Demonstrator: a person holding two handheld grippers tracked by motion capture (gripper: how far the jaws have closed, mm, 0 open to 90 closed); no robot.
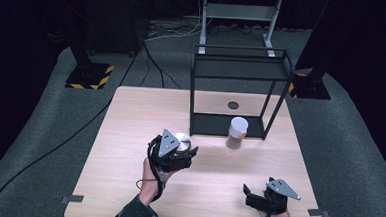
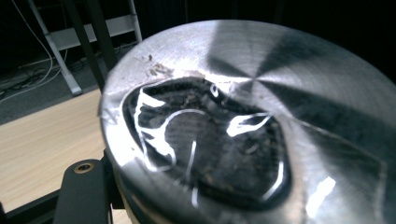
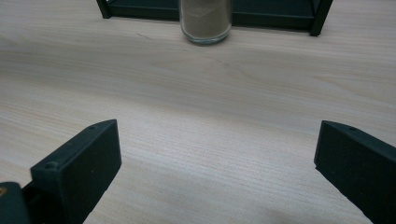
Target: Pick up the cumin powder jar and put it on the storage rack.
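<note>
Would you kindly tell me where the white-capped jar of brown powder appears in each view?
High view: the jar stands right of centre, before the black rack.
Left gripper view: I don't find it here.
Right gripper view: top centre, cap cropped.
Shared landmark: the rack's base behind the jar, on the wooden table.

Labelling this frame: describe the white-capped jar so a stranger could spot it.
Start at the black wire shelf at the far side of the wooden table. The jar stands upright on the tabletop just before its lower tier. Clear glass, brownish powder, white cap, whereas the other jar in the left gripper is silver-lidded.
</note>
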